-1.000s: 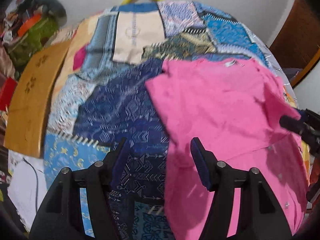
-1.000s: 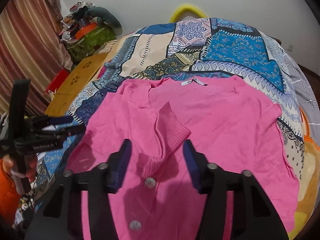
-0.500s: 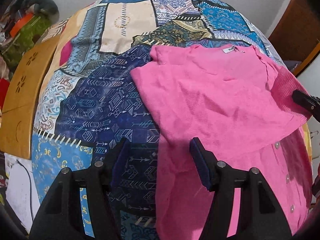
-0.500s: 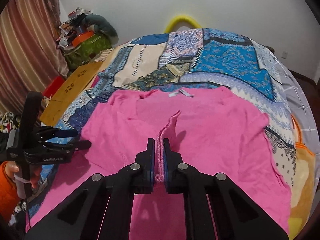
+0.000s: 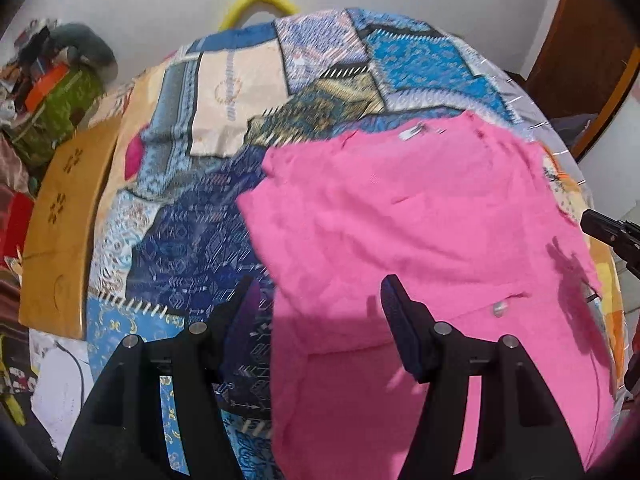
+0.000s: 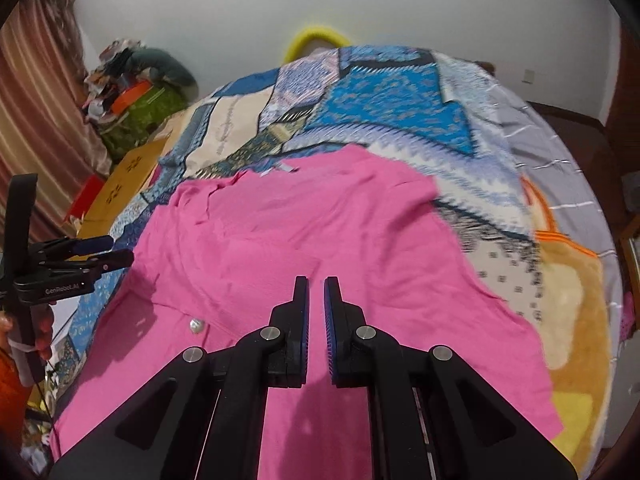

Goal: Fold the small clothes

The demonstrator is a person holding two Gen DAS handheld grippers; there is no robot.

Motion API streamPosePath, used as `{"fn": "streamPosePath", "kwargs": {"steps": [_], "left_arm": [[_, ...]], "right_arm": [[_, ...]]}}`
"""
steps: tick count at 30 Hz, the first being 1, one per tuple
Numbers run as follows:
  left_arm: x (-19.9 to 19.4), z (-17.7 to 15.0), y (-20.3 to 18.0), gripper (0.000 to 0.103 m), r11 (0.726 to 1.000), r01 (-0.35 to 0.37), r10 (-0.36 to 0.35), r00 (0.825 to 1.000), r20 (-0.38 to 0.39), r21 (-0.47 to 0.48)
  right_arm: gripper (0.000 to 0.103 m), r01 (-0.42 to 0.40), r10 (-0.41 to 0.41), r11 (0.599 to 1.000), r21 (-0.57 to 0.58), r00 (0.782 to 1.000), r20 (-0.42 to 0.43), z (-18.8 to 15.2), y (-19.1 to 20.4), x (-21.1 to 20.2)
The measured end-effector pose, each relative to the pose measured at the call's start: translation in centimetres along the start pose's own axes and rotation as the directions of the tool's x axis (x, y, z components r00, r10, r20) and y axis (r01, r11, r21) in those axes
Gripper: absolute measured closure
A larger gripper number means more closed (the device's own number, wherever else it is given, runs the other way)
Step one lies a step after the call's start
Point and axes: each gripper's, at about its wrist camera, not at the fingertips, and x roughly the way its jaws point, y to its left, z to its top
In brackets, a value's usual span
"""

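Pink cardigan [image 6: 304,240] is your landmark: it lies spread on the bed, over a patchwork bedspread [image 6: 384,108] of blue, cream and grey panels. Its neck label points toward the far wall, and its buttoned front runs toward you. One pearly button [image 6: 197,325] shows on the near left part of the cardigan, just beside a fold line where an upper layer of pink lies over the lower one.

Your right gripper [image 6: 316,292] hangs over the middle of the cardigan, above its near half. Its jaws stand almost together, with only a thin slit between the blue pads, and no cloth sits in that slit: you see pink fabric lying flat below, apart from the pads. They have just been closing, and they grip nothing.

Your left gripper [image 5: 316,296] hovers over the cardigan's left edge. Its jaws stand fairly wide and hold nothing; one finger is over the dark blue patch of bedspread, the other over the pink cloth, with the garment's edge running between them. In the right wrist view you can see that same gripper at the cardigan's left side, with your hand [image 6: 42,326] on its handle.

Beyond the cardigan's left side, off the bed, stands a brown cardboard box [image 5: 60,216]. Past the far end of the bed, a yellow curved tube [image 6: 316,38] rises against the white wall.
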Motion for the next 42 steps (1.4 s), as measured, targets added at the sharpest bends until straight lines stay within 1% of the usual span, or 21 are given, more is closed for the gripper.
{"fn": "streamPosePath", "kwargs": {"steps": [3,5,7,10,13,15,17,20,24,28,33,38,42], "left_arm": [[-1.4,0.6,-1.8,0.041,1.000,0.001,-0.002,0.999,0.038,0.025],[-2.4,0.9,-3.3,0.041,0.999,0.003,-0.006,0.998,0.063,0.048],[-3.0,1.2,-4.7,0.041,0.998,0.006,-0.012,0.997,0.081,0.069],[-3.5,1.5,-6.7,0.041,0.996,0.021,-0.029,0.995,0.093,0.085],[-3.5,1.8,-8.8,0.041,0.995,0.052,-0.060,0.994,0.094,0.091],[-3.3,1.8,-10.1,0.041,0.993,0.069,-0.078,0.993,0.092,0.092],[-3.0,1.7,-11.5,0.041,0.992,0.074,-0.083,0.992,0.090,0.100],[-2.2,1.4,-13.1,0.041,0.990,0.077,-0.086,0.994,0.074,0.115],[-1.0,1.1,-14.3,0.041,0.989,0.088,-0.093,0.995,0.036,0.116],[0.4,0.9,-14.5,0.041,0.990,0.103,-0.103,0.995,-0.002,0.094],[2.1,0.7,-14.7,0.041,0.991,0.109,-0.107,0.994,-0.037,0.071],[3.7,0.4,-14.9,0.041,0.992,0.101,-0.097,0.994,-0.060,0.073],[4.2,0.2,-15.4,0.039,0.992,0.086,-0.082,0.995,-0.052,0.092]], "right_arm": [[0.084,0.021,-0.021,1.000,0.014,0.999,0.029,-0.1,-1.4,-2.0],[0.072,0.049,-0.050,0.999,0.019,0.997,0.052,-0.3,-2.5,-3.4],[0.067,0.077,-0.079,0.997,0.023,0.994,0.069,-0.7,-3.6,-4.8],[0.066,0.115,-0.119,0.992,0.045,0.990,0.077,-1.5,-5.8,-6.8],[0.063,0.144,-0.149,0.987,0.074,0.986,0.068,-2.2,-8.1,-8.2],[0.060,0.169,-0.175,0.981,0.092,0.983,0.054,-2.9,-9.5,-9.0],[0.053,0.193,-0.199,0.975,0.108,0.979,0.040,-3.7,-11.1,-9.7],[0.052,0.214,-0.218,0.968,0.134,0.976,0.017,-5.1,-13.1,-10.4],[0.052,0.220,-0.219,0.957,0.192,0.975,-0.027,-7.2,-15.6,-9.9],[0.052,0.225,-0.210,0.941,0.253,0.974,-0.087,-9.7,-17.8,-8.1],[0.052,0.241,-0.190,0.915,0.324,0.965,-0.181,-12.6,-20.4,-5.3],[0.052,0.208,-0.137,0.911,0.357,0.967,-0.215,-14.4,-21.4,-3.5],[0.052,0.198,-0.126,0.911,0.361,0.969,-0.211,-14.9,-21.5,-2.6]]}}
